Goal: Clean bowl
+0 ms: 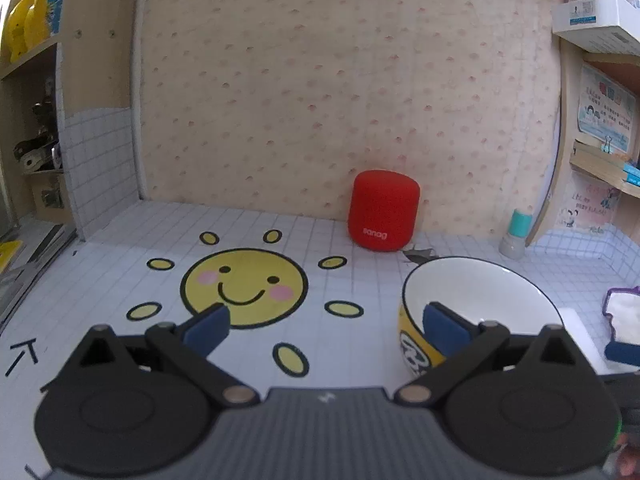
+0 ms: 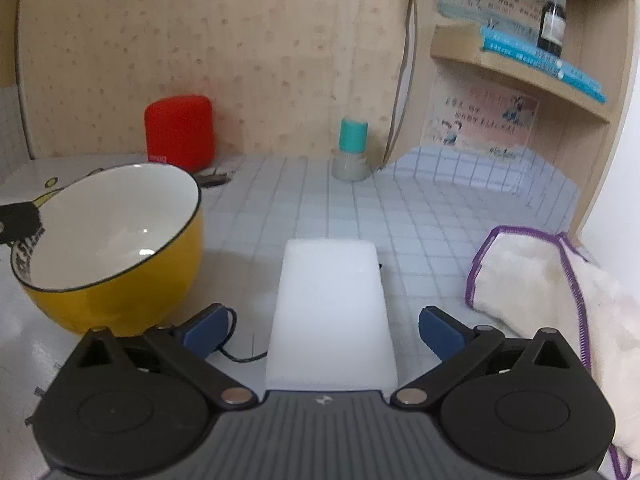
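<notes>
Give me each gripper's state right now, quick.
Left gripper: open, holding nothing; the yellow bowl sits beside its right finger.
Right gripper: open, white sponge block between the fingers, not gripped.

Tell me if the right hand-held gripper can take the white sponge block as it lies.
Probably yes: the right hand-held gripper is open, the white sponge block lies between its fingers untouched, and nothing blocks it.
</notes>
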Demonstrator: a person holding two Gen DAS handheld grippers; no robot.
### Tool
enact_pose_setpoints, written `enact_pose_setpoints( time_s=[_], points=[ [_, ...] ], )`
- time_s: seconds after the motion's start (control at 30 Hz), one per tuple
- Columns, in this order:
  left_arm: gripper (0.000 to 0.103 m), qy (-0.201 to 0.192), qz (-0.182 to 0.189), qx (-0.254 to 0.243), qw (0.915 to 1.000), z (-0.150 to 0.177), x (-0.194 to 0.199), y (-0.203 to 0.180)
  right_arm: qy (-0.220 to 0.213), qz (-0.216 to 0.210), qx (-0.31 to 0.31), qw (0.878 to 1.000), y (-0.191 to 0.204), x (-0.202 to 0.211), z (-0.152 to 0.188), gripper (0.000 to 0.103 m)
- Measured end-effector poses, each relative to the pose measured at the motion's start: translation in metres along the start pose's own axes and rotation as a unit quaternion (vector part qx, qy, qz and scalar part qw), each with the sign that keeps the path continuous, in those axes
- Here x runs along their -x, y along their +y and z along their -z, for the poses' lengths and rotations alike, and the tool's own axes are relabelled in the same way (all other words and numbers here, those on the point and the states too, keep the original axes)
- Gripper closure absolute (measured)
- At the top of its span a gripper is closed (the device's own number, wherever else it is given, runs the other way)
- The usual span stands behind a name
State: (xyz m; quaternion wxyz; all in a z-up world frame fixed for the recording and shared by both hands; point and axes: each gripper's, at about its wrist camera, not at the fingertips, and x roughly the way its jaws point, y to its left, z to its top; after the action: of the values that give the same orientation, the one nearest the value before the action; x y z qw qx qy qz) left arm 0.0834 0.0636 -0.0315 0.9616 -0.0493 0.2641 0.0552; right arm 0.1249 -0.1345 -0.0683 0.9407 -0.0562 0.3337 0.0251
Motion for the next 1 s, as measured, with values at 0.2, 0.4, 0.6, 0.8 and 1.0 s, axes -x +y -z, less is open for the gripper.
enact_pose_setpoints(
  time_s=[0.2,0.4,0.6,0.8,1.0],
  points=[
    [0.0,-0.006,-0.012,-0.001,0.9999,0.0,0.015,-0.003,0.009,-0.015,-0.022,1.0,-0.007,-0.003,0.0,0.0],
    [0.0,-0.001,-0.019,0.001,0.9998,0.0,0.025,-0.003,0.01,-0.012,-0.022,1.0,-0.006,-0.003,0.0,0.0],
    [0.0,0.012,-0.035,-0.007,0.9993,0.004,0.029,-0.004,0.01,-0.012,-0.022,1.0,-0.006,-0.003,-0.001,0.0],
    [0.0,0.019,-0.051,-0.015,0.9984,0.008,0.033,-0.003,0.01,-0.012,-0.021,1.0,-0.006,-0.004,-0.002,0.0],
    [0.0,0.02,-0.055,-0.015,0.9982,0.009,0.035,-0.002,0.01,-0.011,-0.022,1.0,-0.006,-0.004,-0.001,0.0]
  ],
)
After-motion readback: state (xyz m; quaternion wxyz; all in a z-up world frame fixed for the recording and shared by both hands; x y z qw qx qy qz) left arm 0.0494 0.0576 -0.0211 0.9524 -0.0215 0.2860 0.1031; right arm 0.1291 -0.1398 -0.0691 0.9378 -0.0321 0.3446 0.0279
